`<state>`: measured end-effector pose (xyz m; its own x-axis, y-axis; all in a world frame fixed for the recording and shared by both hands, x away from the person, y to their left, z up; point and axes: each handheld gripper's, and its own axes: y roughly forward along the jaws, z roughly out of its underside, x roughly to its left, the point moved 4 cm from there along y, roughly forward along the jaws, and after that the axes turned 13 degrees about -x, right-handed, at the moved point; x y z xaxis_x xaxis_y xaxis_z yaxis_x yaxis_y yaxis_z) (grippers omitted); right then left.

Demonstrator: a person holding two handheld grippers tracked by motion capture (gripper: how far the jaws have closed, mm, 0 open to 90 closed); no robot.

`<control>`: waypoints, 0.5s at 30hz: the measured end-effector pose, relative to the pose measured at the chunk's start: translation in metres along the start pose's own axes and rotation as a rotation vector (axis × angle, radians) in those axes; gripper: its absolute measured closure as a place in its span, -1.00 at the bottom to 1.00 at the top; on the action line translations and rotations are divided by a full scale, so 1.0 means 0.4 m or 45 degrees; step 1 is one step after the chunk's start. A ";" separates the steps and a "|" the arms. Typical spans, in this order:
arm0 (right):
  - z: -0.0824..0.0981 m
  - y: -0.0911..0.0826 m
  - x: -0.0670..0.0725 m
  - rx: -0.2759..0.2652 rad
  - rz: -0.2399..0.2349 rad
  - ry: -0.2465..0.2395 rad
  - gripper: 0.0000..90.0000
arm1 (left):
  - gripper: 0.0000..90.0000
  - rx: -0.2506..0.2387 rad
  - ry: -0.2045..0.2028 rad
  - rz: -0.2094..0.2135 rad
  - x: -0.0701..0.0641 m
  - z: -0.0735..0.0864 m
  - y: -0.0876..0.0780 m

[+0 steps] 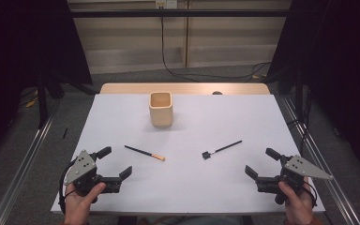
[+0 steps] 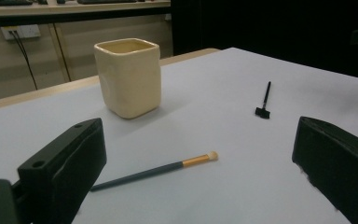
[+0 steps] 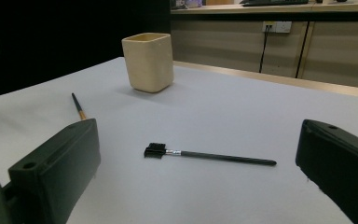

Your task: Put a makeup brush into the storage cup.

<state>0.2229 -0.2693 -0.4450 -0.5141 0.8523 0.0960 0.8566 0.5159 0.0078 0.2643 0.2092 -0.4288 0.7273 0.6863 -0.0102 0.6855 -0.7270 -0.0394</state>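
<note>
Left gripper (image 1: pixel 113 164): held in the person's left hand (image 1: pixel 80 202) at the table's 7 o'clock corner. Jaws spread wide, nothing between them. In the left gripper view the two black jaws frame the near brush.

Right gripper (image 1: pixel 261 163): held in the right hand (image 1: pixel 297 205) at the 5 o'clock corner. Jaws equally wide apart and bare, aimed toward the table's middle.

Eyeshadow brush (image 1: pixel 145 153): dark handle, orange ferrule, pale tip. Lies flat at the left gripper's 1 o'clock, near it but apart, tip pointing to 4 o'clock.

Comb brush (image 1: pixel 221 149): black, thin handle, small toothed head. Lies flat at the right gripper's 11 o'clock, head toward the person.

Cup (image 1: pixel 161 108): cream, square-walled, upright, apparently empty. Stands at the table's 12 o'clock side, well apart from both brushes.

Step in hand, as judged: the opening approach, neither brush touched, likely bound for the cup. Next move calls for lowering one gripper over a handle, jaws set across it, and closing close to the sheet, since the handles are thin and lie flat.

Surface: white sheet (image 1: pixel 192 183) over a wooden table (image 1: pixel 183 88), whose far edge is exposed.

Room: dark curtains at 9 and 3 o'clock, pale wall panels at 12 o'clock, black cable (image 1: pixel 168 70) trailing on grey floor.
</note>
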 end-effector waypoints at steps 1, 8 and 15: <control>0.000 0.002 0.002 -0.002 -0.002 0.003 -1.00 | -0.94 0.004 0.001 0.011 0.000 -0.005 0.006; 0.000 0.002 0.003 0.000 -0.007 -0.001 -1.00 | -0.93 0.015 -0.011 0.026 0.006 -0.019 0.021; 0.001 0.002 0.005 0.004 -0.017 0.004 -1.00 | -0.94 0.077 -0.021 0.074 0.006 -0.020 0.041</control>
<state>0.2226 -0.2671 -0.4453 -0.5254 0.8451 0.0993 0.8496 0.5274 0.0063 0.2775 0.1987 -0.4216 0.7646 0.6438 -0.0308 0.6387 -0.7632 -0.0982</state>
